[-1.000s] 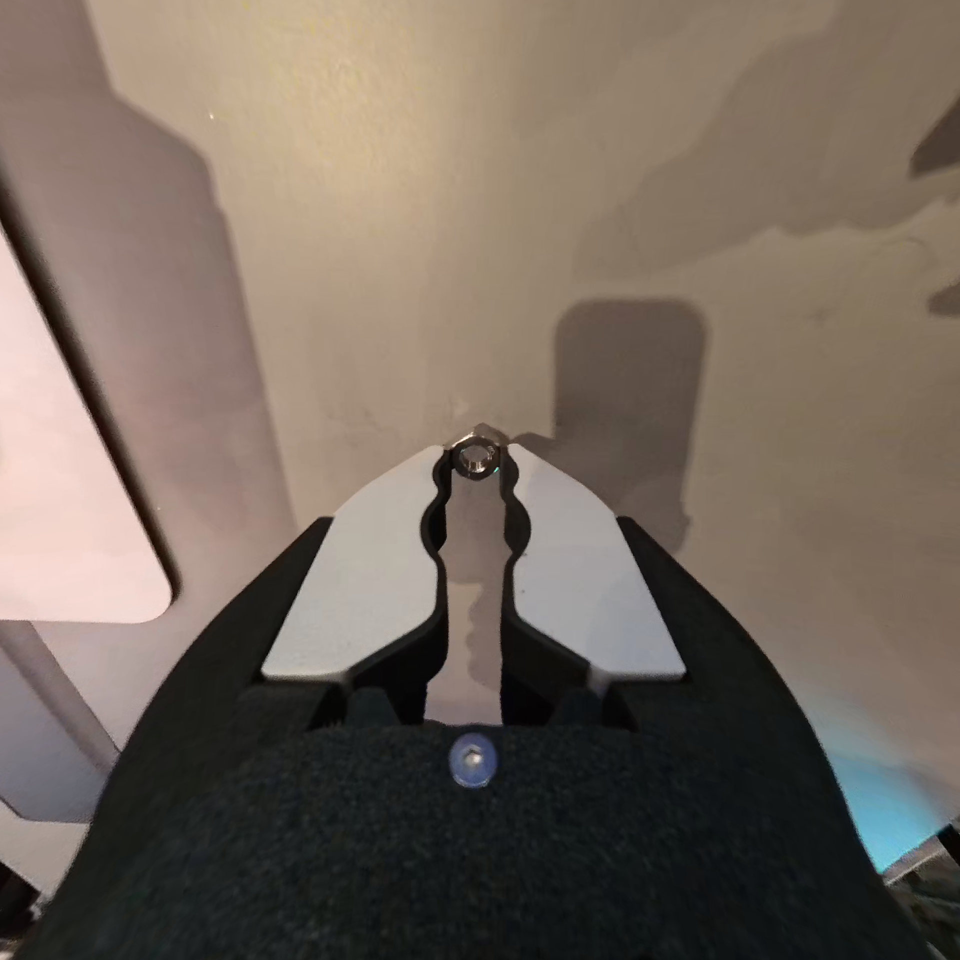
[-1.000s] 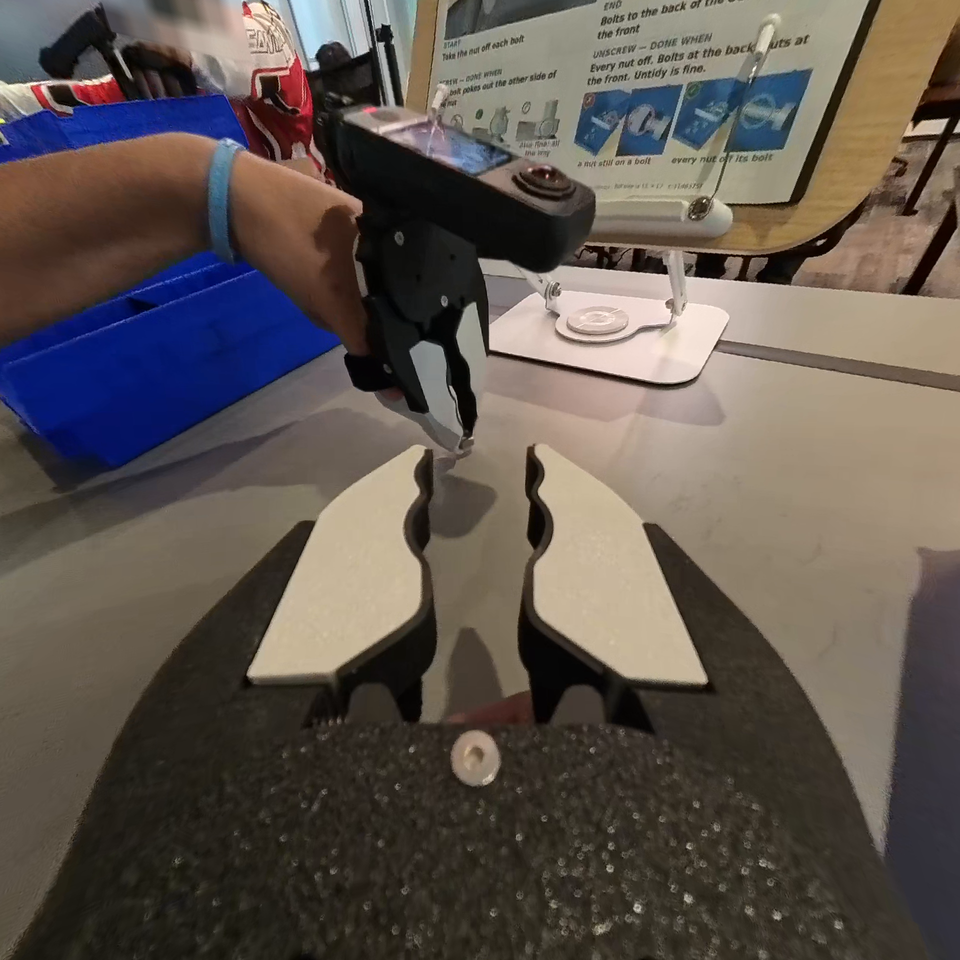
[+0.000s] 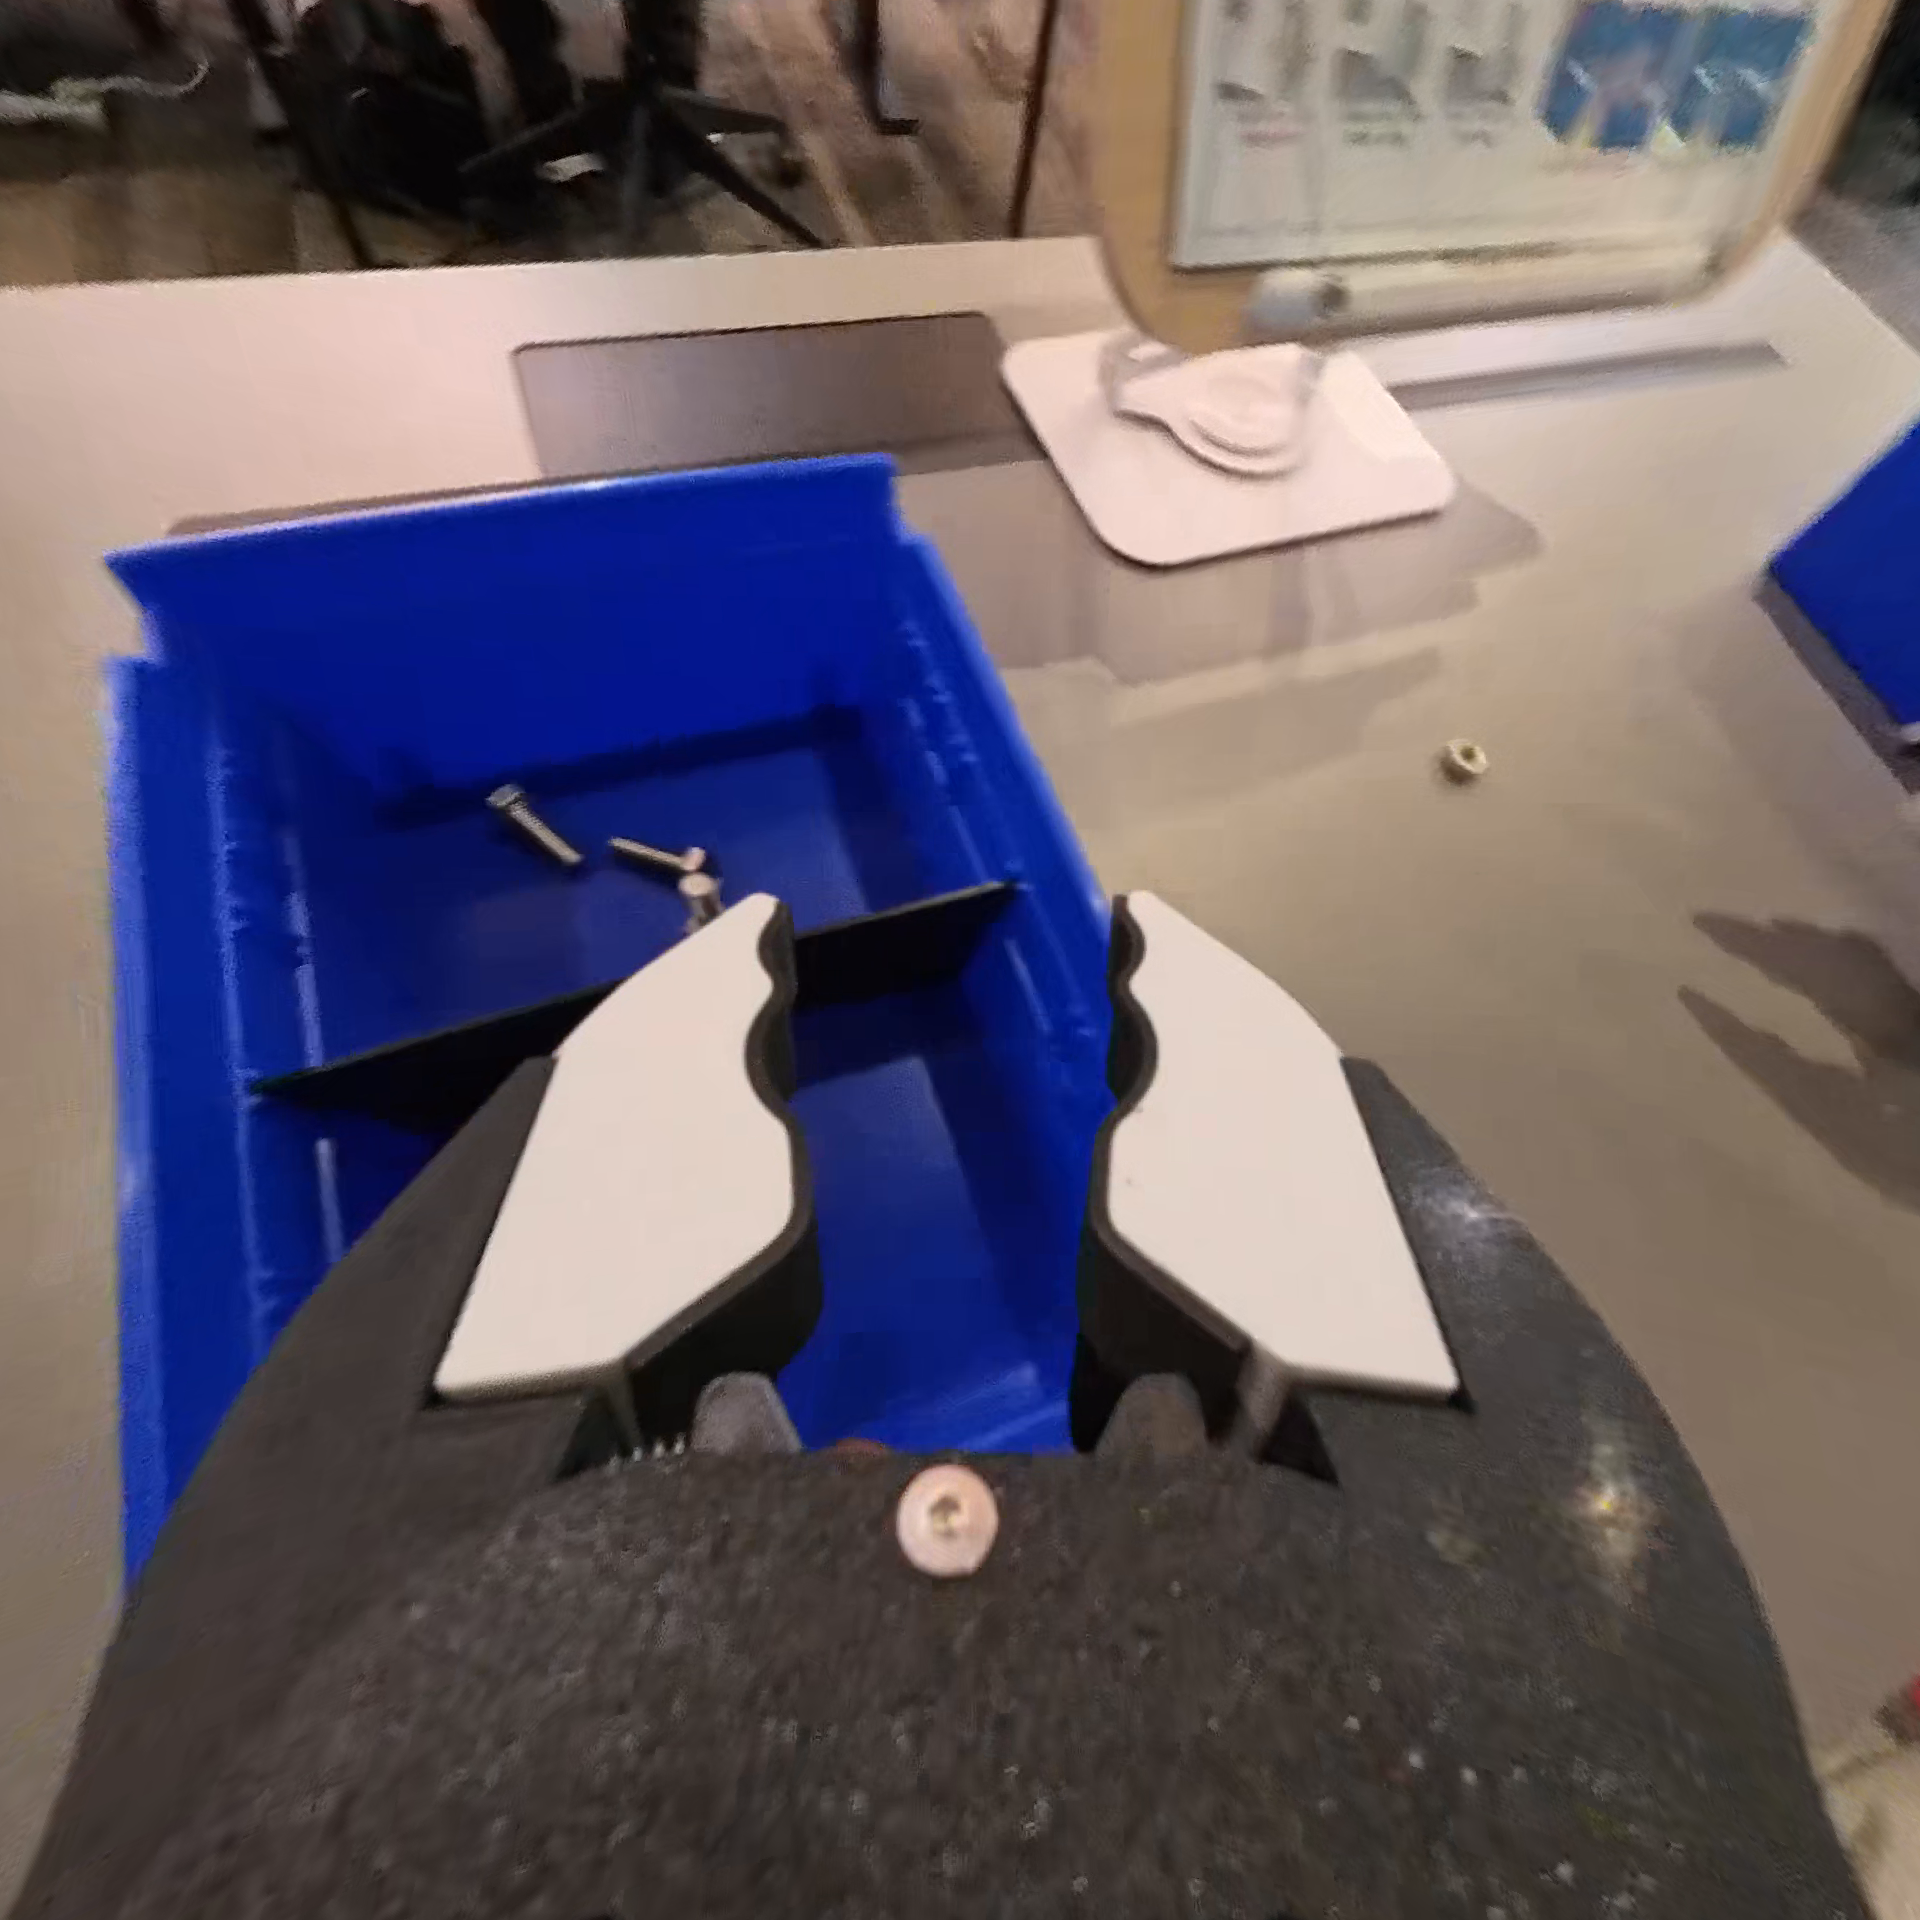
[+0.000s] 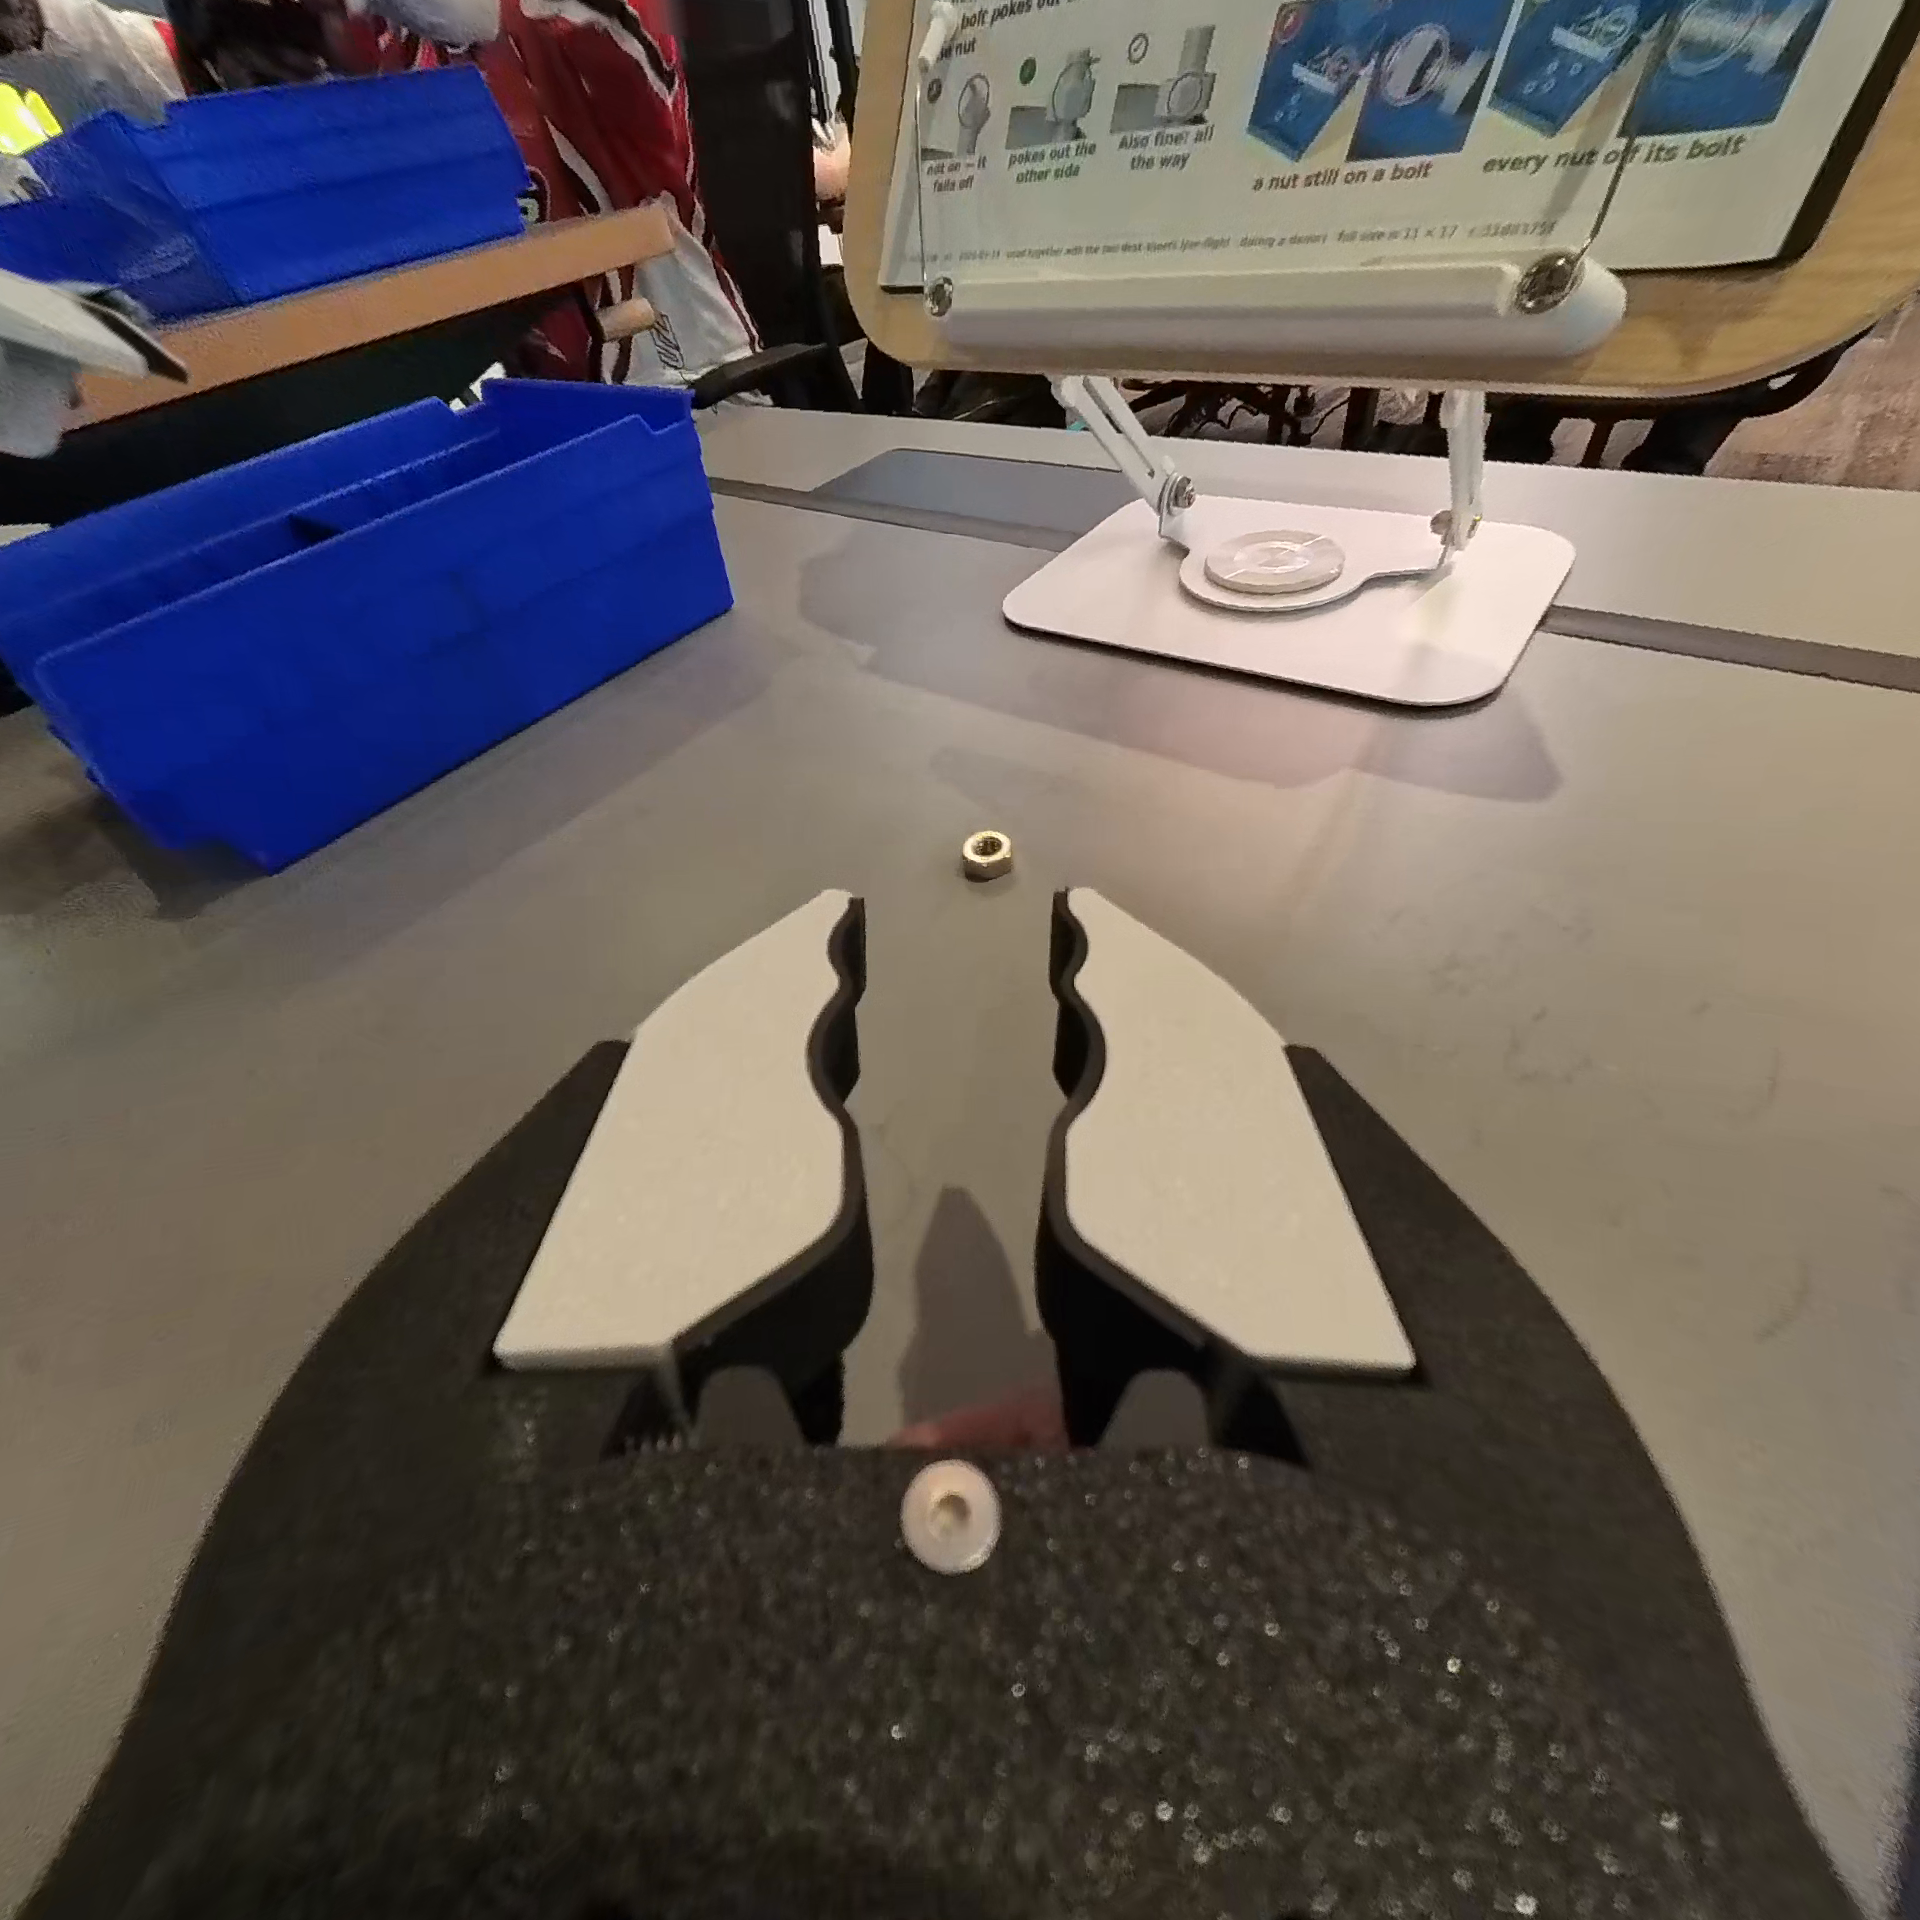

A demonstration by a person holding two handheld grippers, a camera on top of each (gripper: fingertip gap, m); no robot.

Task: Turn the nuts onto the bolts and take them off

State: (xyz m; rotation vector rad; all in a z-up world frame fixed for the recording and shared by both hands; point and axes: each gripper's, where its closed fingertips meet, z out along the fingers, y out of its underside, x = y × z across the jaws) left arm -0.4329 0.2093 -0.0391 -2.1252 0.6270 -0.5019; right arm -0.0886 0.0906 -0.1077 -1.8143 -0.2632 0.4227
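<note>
Our left gripper hangs over the blue divided bin, jaws spread wide and holding nothing; three bolts lie in its far compartment. Our right gripper, also parted and empty, points at a brass nut on the grey table, just beyond its fingertips.

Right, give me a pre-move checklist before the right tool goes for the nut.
1. Right tool open: ok, nothing between its fingers.
2. Nut within line: ok, lying on the table just ahead of the fingertips.
3. Nut lying flat, hole up: ok.
4. Space around the nut free: ok, bin and stand sit apart.
5. Left tool empty: ok, open over the bin.
6. Bolts available: ok, in the bin's far compartment; thread condition cannot tell.
</note>
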